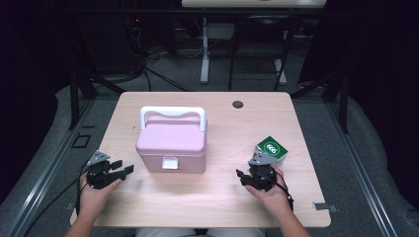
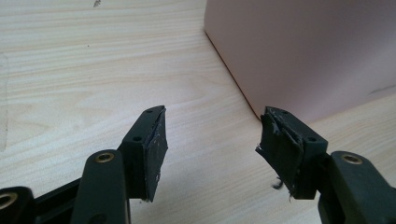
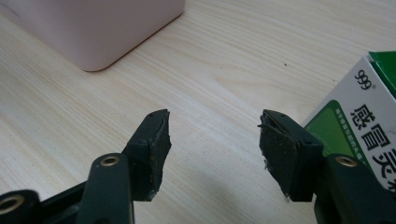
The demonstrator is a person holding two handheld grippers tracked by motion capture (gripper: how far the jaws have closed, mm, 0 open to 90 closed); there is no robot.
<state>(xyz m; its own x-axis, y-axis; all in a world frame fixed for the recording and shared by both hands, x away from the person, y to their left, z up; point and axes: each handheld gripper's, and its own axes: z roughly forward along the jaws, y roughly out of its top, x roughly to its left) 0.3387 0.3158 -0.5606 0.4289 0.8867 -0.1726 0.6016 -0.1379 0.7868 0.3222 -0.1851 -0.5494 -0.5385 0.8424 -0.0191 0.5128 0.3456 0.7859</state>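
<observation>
While the pink box (image 1: 171, 143) sits mid-tabletop (image 1: 222, 202) with its white handle (image 1: 173, 112) up, bare wood lies open along the near edge. The left gripper (image 1: 122, 170), jaws spread and empty, points at the box's left side. The right gripper (image 1: 243, 175), jaws also apart, rests just beside, perhaps touching, the green-and-white carton (image 1: 272, 149) near the right edge.

Light wood-grain table (image 1: 296, 128) with rounded corners, dark round grommet (image 1: 238, 104) near far edge. Grey floor (image 1: 365, 148) around it, metal rails along both sides. Beyond: white desk legs (image 1: 204, 54), black frame legs, cables (image 1: 163, 79) on floor. Room was dark, black surrounds left and right.
</observation>
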